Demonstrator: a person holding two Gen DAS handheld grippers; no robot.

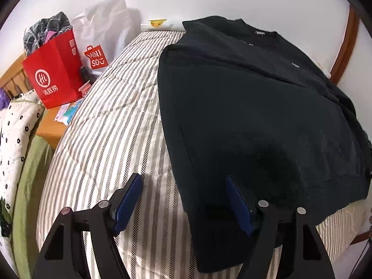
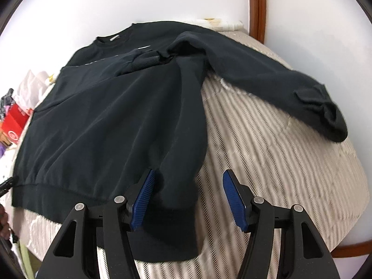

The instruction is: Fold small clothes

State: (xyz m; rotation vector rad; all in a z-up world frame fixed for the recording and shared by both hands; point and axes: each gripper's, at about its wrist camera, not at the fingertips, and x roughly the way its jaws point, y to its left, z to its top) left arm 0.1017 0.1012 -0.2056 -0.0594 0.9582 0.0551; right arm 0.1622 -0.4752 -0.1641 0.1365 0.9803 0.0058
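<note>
A black sweatshirt (image 1: 255,107) lies flat on the striped bed cover (image 1: 111,121). Its left side is folded inward, with that sleeve's cuff (image 2: 144,61) lying across the chest. Its other sleeve (image 2: 279,74) stretches out to the right. My left gripper (image 1: 183,200) is open over the sweatshirt's lower left hem corner. My right gripper (image 2: 188,197) is open over the lower right hem corner (image 2: 172,227), with the fabric edge between its fingers. Neither is shut on the cloth.
A red paper bag (image 1: 53,74) and a white Miniso bag (image 1: 100,34) stand on a wooden bedside table (image 1: 51,127) to the left. A dotted quilt (image 1: 14,139) lies at the far left. A white wall and a brown wooden frame (image 2: 255,7) are behind the bed.
</note>
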